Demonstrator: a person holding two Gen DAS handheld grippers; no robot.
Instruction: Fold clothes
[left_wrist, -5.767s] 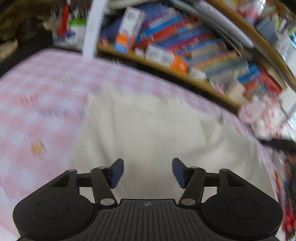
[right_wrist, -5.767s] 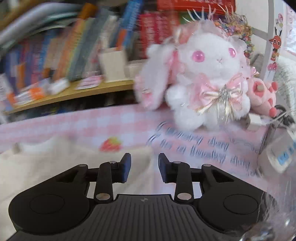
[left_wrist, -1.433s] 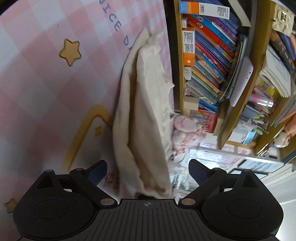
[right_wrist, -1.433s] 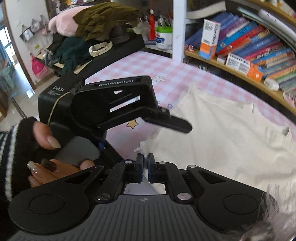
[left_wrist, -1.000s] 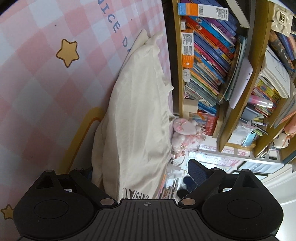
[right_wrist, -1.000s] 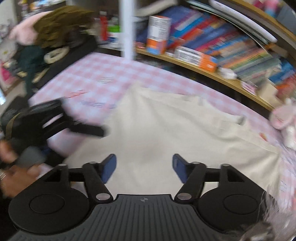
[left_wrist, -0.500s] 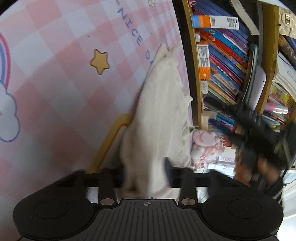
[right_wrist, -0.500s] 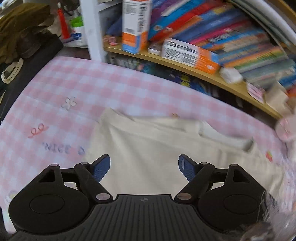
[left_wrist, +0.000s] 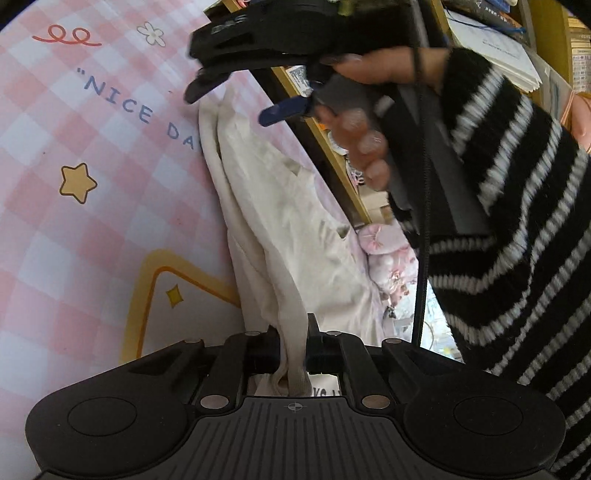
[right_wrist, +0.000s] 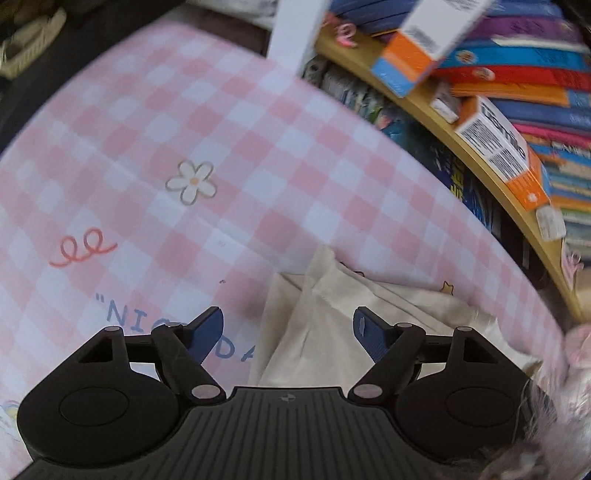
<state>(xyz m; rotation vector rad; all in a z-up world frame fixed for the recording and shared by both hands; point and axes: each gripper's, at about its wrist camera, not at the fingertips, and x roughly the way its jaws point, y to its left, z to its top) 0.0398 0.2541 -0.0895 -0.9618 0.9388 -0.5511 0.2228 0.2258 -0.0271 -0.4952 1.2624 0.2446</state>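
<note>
Your left tongs (left_wrist: 293, 345) were clamped on the shirt (left_wrist: 280, 236) hem at the counter (left_wrist: 92, 229) edge; right tongs (right_wrist: 286, 332) wide open, empty, over the far corner. Mid-fold, I'd say; next: grab that corner w/ right.

Both wrist cameras look close along their claws, sharing the cream garment (left_wrist: 280, 236) on the pink cloth (right_wrist: 258, 155).

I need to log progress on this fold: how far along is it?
Early to midway. Done: the cream garment lies on the pink mat with one layer doubled over. In hand: the left gripper is shut on a bunched edge, while the right gripper hovers open over the far corner. Left: grasping that corner and finishing the folds.
</note>
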